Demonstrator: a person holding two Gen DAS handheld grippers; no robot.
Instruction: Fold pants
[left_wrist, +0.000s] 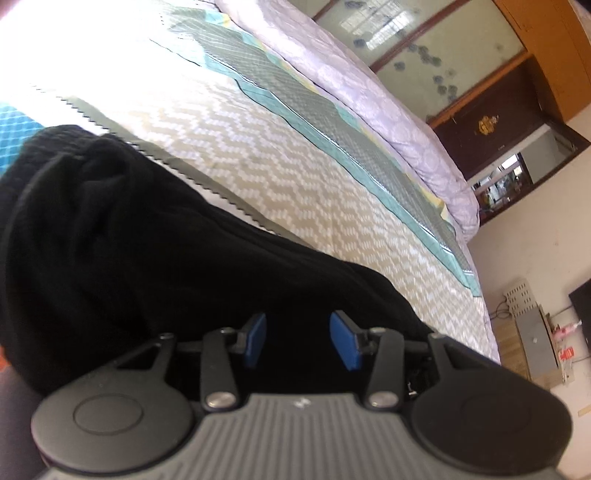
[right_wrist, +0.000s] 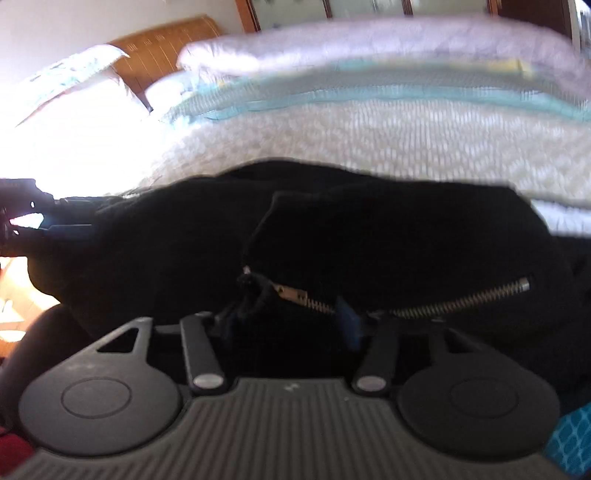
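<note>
Both tongs sit half-buried in black pants; grip unclear.

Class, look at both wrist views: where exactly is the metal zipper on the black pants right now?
In the right wrist view, the zipper runs across the black pants low and right of centre, just ahead of the right gripper; the patterned bedspread lies behind.
</note>
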